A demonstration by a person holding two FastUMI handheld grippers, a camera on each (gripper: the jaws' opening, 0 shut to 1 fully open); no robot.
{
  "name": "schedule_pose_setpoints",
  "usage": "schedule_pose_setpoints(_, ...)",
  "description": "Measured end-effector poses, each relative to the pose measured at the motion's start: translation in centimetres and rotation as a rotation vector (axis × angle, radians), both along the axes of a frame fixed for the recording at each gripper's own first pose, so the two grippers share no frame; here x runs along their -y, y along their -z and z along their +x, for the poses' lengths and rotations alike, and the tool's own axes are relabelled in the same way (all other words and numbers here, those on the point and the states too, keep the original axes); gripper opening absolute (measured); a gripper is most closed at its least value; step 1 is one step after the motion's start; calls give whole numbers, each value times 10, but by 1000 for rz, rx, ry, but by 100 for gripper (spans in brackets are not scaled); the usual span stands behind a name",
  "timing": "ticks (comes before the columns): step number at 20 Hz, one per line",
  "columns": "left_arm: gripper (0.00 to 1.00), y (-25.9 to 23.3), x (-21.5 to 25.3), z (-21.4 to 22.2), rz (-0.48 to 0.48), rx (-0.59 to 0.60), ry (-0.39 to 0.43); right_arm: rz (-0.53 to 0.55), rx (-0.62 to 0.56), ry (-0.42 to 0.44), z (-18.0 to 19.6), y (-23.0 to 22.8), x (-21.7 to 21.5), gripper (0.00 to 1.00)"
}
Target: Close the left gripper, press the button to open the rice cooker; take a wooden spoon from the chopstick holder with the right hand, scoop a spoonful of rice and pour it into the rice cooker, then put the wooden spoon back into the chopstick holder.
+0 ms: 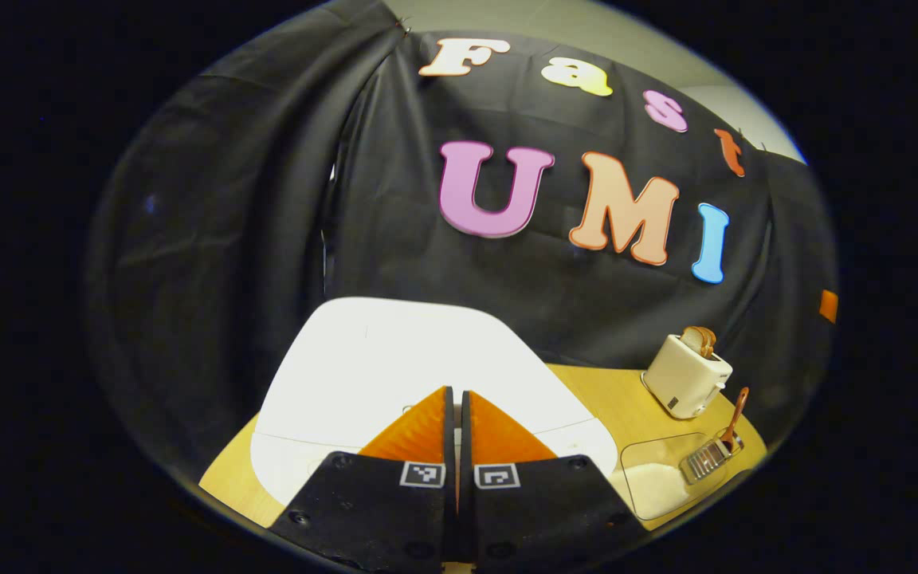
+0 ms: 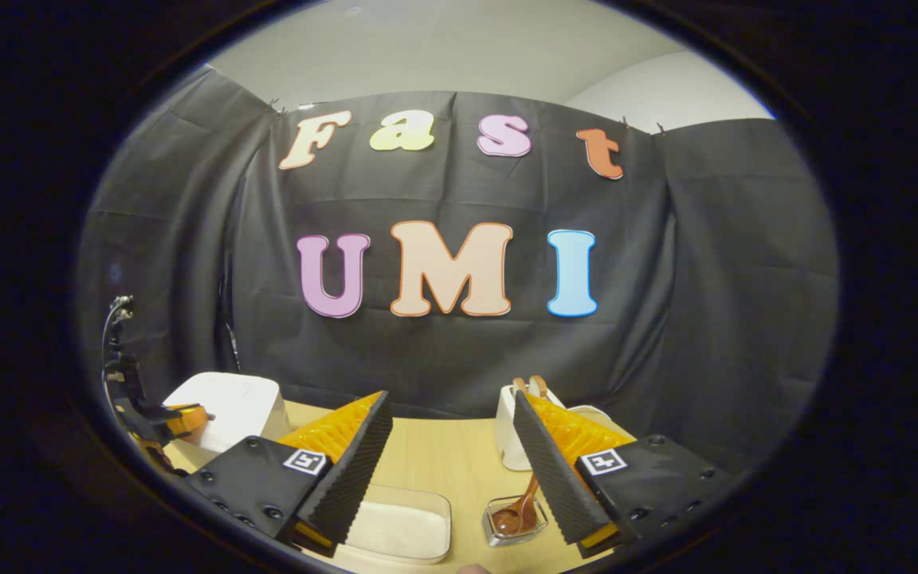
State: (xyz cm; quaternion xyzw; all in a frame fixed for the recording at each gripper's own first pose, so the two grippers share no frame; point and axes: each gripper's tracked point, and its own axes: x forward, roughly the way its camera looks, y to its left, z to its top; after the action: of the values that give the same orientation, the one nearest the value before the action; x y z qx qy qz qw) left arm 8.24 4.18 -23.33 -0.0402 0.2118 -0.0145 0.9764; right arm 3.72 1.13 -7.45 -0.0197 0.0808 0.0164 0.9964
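Observation:
The white rice cooker sits close under my left gripper, whose fingers are shut together with nothing between them, their tips over the front of the closed lid. The right gripper view shows that gripper against the cooker at the far left. My right gripper is open and holds nothing, above the table. Below its right finger a small clear chopstick holder holds the wooden spoon. A clear box of white rice lies below the left finger. The spoon and rice box also show at the left view's lower right.
A white toaster with a slice of bread in it stands at the back right of the wooden table, behind the chopstick holder. The toaster shows behind my right finger. Black cloth closes off the back.

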Motion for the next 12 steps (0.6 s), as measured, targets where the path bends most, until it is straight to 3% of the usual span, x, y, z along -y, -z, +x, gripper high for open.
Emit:
schedule_pose_setpoints(1,0,5,-1,-1,48,-25,6,-2,1,-1,0,0,0,95)
schedule_pose_setpoints(5,0,-6,-4,2,34,15,-18,3,-3,5,-3,2,8,95)
schedule_pose_setpoints(8,0,-9,-4,3,75,4,-17,5,12,18,-3,-2,19,95)
schedule_pose_setpoints(11,0,-43,-5,14,123,105,-27,16,8,28,0,-1,27,100)
schedule_pose_setpoints(12,0,-57,-5,21,141,143,-30,17,7,30,0,-1,30,98)
